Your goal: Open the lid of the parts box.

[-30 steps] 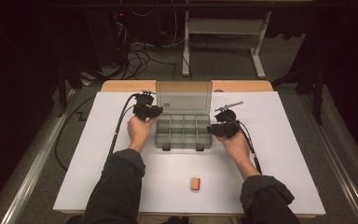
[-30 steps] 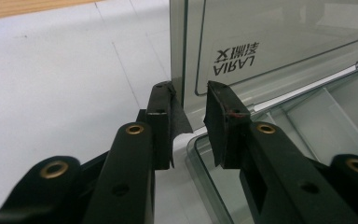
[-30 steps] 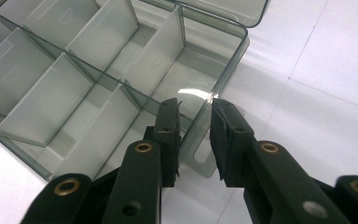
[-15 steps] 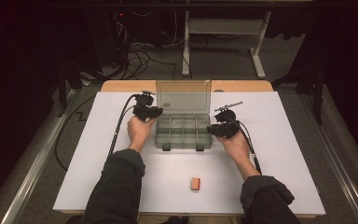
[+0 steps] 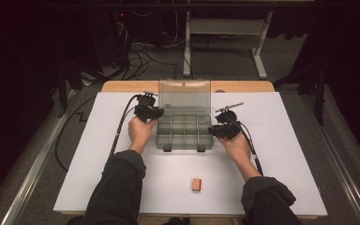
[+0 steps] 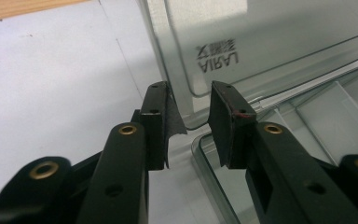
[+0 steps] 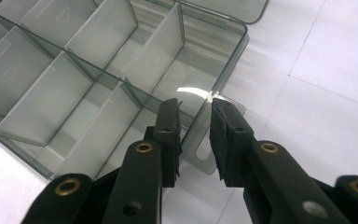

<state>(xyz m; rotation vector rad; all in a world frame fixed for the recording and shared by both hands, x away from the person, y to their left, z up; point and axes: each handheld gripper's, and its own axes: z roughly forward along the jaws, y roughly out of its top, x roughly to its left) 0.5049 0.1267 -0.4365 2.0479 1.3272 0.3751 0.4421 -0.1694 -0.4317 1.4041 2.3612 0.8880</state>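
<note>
One clear plastic organizer box [image 5: 184, 132], lid [image 5: 184, 97] raised upright at its far edge, set at mid-desk on the white sheet [image 5: 286, 154] covering the desk. Long axis runs left to right across the desk; the two front latches face the person, the hinge side faces away. Interior divided into small compartments, all seen bare in the right tool's camera.

Left tool [image 5: 155, 112]: at the box's far left corner, beside the lid. Jaws have just been opening; in its own camera [image 6: 189, 125] the pads stand apart astride the left edge of the lid [image 6: 270, 37], not pressing on it.

Right tool [image 5: 214, 131]: at the box's right end wall. In its own camera [image 7: 195, 140] the jaws straddle the box wall [image 7: 214, 88] and its small tab, a visible gap on each side; no firm grip can be told.

One small orange block [image 5: 196, 184], lying near the desk's front edge, well apart from the box.
</note>
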